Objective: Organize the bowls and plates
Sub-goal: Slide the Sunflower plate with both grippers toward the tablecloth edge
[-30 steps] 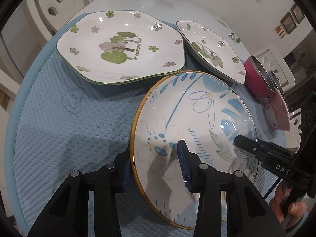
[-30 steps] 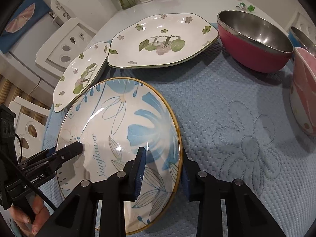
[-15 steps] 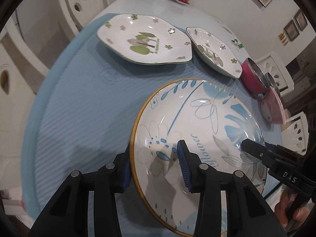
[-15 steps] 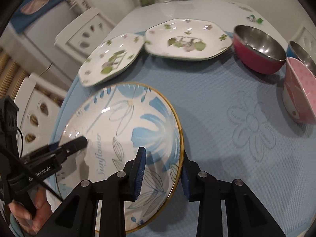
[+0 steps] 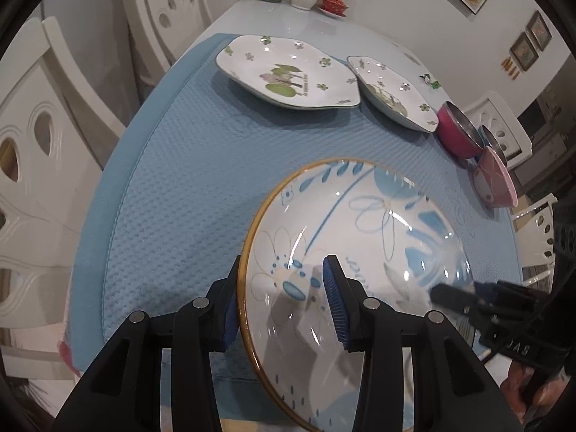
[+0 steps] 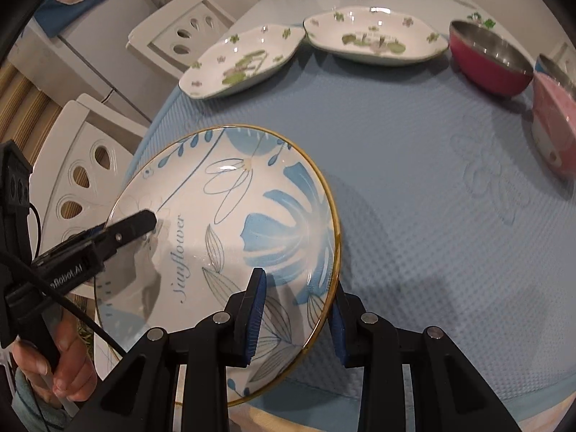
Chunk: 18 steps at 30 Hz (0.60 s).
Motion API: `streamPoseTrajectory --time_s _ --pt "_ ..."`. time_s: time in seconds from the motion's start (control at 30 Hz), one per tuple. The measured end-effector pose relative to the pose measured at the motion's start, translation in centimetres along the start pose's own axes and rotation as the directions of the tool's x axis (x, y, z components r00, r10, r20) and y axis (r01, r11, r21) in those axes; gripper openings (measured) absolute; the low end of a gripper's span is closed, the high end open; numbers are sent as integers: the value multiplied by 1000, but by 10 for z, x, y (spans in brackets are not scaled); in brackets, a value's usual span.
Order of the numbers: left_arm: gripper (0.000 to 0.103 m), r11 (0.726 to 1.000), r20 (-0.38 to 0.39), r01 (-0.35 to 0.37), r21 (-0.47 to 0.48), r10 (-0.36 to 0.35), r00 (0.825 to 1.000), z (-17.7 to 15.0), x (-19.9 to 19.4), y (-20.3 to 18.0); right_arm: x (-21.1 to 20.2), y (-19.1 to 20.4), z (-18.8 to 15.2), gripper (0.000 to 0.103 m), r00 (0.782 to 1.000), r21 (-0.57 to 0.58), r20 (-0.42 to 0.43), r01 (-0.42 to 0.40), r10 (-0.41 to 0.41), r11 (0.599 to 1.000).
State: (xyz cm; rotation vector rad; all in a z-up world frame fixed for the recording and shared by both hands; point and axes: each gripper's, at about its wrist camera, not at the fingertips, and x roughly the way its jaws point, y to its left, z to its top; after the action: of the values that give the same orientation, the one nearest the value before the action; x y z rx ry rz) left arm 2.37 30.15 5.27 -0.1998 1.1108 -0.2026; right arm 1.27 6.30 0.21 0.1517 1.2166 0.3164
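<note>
The blue-flowered "Sunflower" plate (image 5: 360, 252) is held off the blue quilted mat (image 5: 187, 180), its near side toward the tabletop edge, carried between two tools. The left hand-held gripper (image 5: 280, 302) is clenched across the plate's left rim, one pad under the lip and one on the glazed face; the right hand-held gripper (image 6: 297, 313) pinches the opposite rim the same way. Glazed ceramic like this is probably stiff, fairly heavy, slick under the pads and quick to chip (the gold-edged lip especially), so opposed rim grips look the safest hold. Two green-flowered plates (image 6: 244, 61) sit touching at the far side, with a red steel-lined bowl (image 6: 489, 61) and a pink bowl (image 6: 556, 122) beyond.
</note>
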Motion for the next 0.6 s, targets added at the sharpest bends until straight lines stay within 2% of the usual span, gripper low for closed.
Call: streamPoseTrajectory --time_s 0.43,0.6 --pt "37 1000 -63 24 -16 -25 998 -20 16 10 10 -1 -13 31 997 -6 -70 27 -28 1000" --pt "38 999 -17 -21 48 22 1000 -16 -3 11 -12 -4 -7 31 999 -28 -8 54 -54 998"
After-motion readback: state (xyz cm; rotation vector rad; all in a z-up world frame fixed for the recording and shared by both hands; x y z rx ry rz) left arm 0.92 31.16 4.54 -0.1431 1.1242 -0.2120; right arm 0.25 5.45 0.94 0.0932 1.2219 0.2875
